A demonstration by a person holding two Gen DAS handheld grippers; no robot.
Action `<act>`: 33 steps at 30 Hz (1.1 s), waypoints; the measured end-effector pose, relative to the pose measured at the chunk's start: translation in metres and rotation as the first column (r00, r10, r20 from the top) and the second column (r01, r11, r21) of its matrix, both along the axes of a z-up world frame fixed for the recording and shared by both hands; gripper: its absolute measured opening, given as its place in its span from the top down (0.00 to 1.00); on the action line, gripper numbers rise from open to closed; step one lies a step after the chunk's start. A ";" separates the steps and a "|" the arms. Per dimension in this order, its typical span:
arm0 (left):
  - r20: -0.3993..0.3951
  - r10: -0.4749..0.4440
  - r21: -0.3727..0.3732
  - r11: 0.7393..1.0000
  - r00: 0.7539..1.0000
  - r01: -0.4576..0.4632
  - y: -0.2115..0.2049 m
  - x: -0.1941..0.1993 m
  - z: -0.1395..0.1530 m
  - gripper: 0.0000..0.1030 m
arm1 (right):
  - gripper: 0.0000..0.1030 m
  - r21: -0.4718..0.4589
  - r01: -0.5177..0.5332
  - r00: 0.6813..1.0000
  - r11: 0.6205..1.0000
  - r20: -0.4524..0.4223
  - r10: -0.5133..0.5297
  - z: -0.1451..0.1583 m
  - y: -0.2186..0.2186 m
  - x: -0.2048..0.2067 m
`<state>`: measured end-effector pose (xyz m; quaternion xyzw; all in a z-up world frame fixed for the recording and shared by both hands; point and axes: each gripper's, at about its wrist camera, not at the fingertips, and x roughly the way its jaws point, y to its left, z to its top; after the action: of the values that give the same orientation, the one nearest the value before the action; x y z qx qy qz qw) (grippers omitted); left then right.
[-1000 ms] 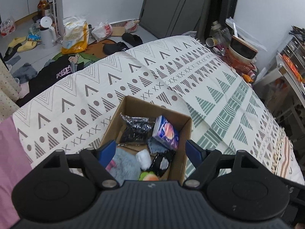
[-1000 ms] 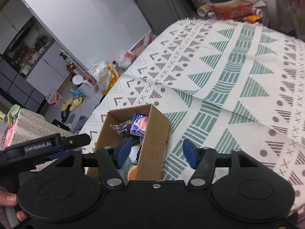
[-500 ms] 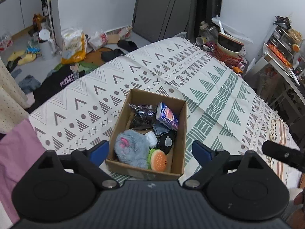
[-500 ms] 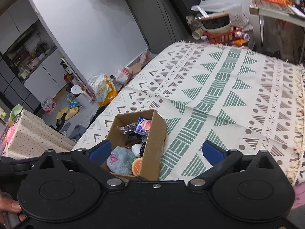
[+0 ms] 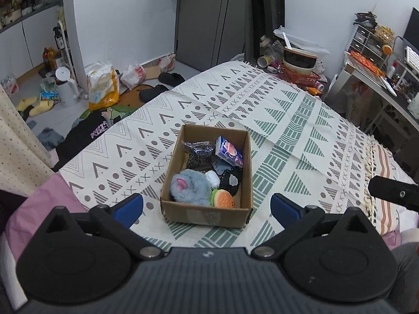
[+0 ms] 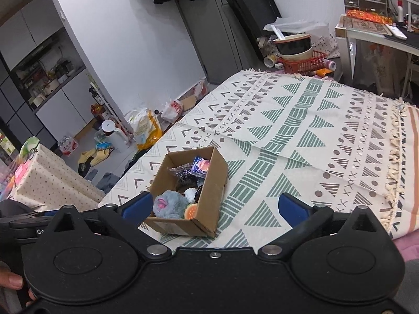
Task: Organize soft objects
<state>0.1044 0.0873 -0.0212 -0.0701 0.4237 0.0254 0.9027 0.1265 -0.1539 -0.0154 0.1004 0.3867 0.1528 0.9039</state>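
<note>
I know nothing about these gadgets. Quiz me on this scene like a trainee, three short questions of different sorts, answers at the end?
1. True or false: the left hand-held gripper is clamped on the grey plush toy.
2. Multiple choice: the burger toy lies in the cardboard box at (A) the near end, (B) the far end, (C) outside it.
3. Fill in: the box rests on a patterned ____.

Key: 1 false, both hand-held grippers, including the right hand-held gripper, are open and empty; 2 A; 3 blanket.

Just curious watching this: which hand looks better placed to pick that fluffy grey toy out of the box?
Probably the left gripper: the cardboard box sits centred between its open jaws, grey plush nearest.
</note>
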 end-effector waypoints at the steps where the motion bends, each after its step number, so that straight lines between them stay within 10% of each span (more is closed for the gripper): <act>1: 0.003 -0.003 0.004 1.000 1.000 0.003 -0.001 -0.004 0.002 0.00 | 0.00 -0.007 0.002 1.000 1.000 0.008 -0.002 0.002 -0.001 -0.004; 33: 0.144 -0.026 0.083 0.996 0.989 0.014 -0.037 -0.111 0.045 0.00 | 0.00 -0.142 0.051 0.984 0.989 0.175 -0.025 0.034 -0.030 -0.098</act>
<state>-0.0068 0.0502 0.0242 -0.0305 0.3565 0.0288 0.9334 0.0286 -0.1842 0.0187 0.0277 0.3152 0.1148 0.9416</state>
